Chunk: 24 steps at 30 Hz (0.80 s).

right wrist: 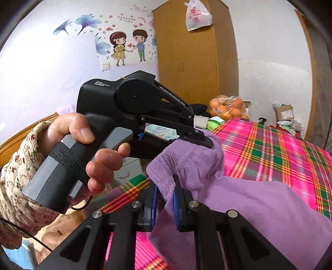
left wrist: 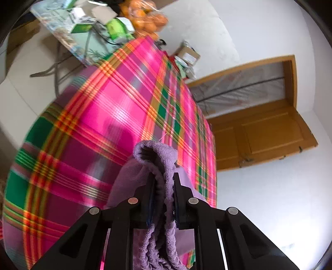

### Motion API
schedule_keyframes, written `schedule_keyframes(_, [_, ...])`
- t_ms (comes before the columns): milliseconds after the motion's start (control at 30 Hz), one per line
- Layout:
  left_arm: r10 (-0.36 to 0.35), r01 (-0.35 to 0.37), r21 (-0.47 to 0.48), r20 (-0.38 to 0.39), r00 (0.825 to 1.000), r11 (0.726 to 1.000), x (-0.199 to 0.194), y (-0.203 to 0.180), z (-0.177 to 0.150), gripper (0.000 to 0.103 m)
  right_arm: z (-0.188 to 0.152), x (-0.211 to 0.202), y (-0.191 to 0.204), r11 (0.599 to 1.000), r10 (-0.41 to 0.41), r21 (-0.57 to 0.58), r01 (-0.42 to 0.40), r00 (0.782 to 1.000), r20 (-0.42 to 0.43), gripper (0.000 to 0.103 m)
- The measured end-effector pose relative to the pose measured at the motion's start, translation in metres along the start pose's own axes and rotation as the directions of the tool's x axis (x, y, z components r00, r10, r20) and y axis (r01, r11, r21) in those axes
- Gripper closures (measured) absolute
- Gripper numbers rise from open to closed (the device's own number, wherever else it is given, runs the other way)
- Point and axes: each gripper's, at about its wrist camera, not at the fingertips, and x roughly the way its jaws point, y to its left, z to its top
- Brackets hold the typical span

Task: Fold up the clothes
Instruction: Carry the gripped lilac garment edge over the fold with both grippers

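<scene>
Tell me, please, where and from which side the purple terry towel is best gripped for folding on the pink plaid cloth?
Probably at its hemmed corners, coming in along the edge from the near side. The purple terry towel is limp, so only two separated corners keep it spread. The right gripper and left gripper each pinch a bunched edge, the rest trailing over the pink plaid cloth.

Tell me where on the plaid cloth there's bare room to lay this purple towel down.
The plaid cloth is bare across its broad middle, from the purple towel held in both grippers out toward the far end. That far end is crowded: a bag of oranges, green and white boxes and a cardboard box along the wall side.
</scene>
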Motion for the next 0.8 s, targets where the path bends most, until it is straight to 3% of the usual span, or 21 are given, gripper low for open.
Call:
schedule_keyframes(367, [-0.027, 0.029, 0.019, -0.068, 0.997, 0.999, 0.033, -0.025, -0.015, 0.088, -0.013, -0.031, -0.027, 0.995, -0.076, 0.059, 0.075, 0.997, 0.014, 0.09])
schedule_keyframes(700, [-0.004, 0.004, -0.001, -0.14, 0.99, 1.0, 0.073, -0.026, -0.025, 0.087, -0.032, -0.033, -0.062, 0.98, -0.127, 0.146, 0.132, 0.991, -0.042, 0.09])
schedule_keyframes(800, [0.022, -0.019, 0.017, -0.161, 0.987, 1.0, 0.082, -0.028, -0.027, 0.079, -0.041, -0.031, -0.07, 0.976, -0.129, 0.166, 0.139, 0.989, -0.069, 0.089])
